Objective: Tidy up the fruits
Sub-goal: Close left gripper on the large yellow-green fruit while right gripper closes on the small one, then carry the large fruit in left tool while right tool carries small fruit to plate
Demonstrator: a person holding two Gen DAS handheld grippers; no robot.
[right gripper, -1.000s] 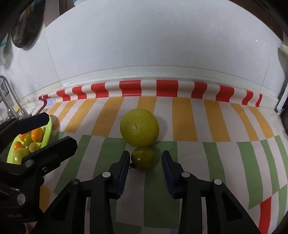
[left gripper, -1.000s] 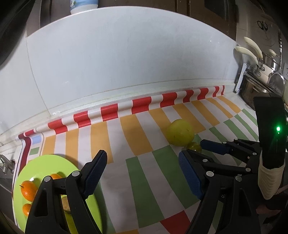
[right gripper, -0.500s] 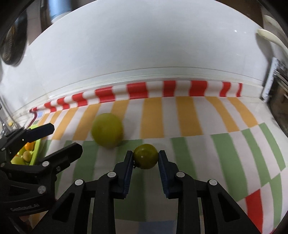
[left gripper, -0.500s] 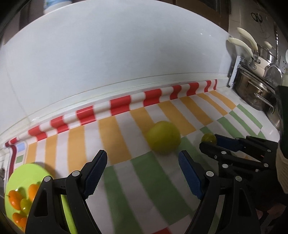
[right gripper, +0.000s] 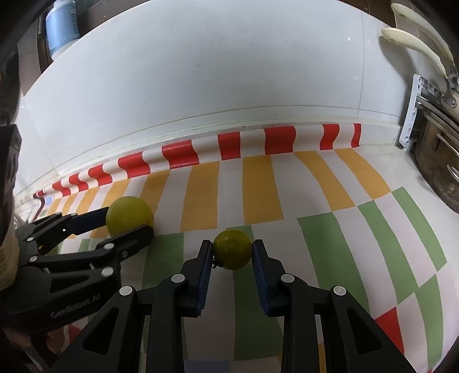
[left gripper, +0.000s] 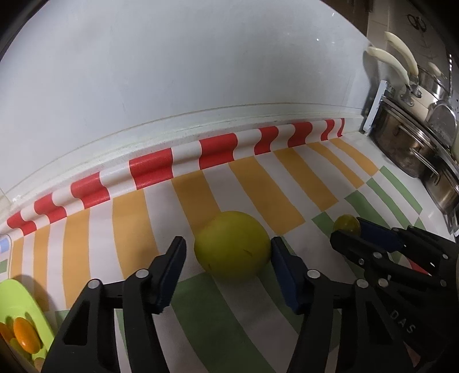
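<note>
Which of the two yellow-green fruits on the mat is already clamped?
The small fruit, pinched by the right gripper; the left gripper is closing around the large fruit.

Few letters can be read. In the left wrist view, pale raised letters "DAS" stand on the black body of the right gripper (left gripper: 348, 232), at the near right edge of the frame; whatever comes before or after them is cut off or too dark to tell. In the right wrist view, a pale moulded word runs along the black body of the left gripper (right gripper: 130, 221), near left; it is small and warped by the lens, and only its start, something like "Gen", can be made out. The blue bottle (right gripper: 62, 27) at the far left carries a label, but nothing on it is readable.
</note>
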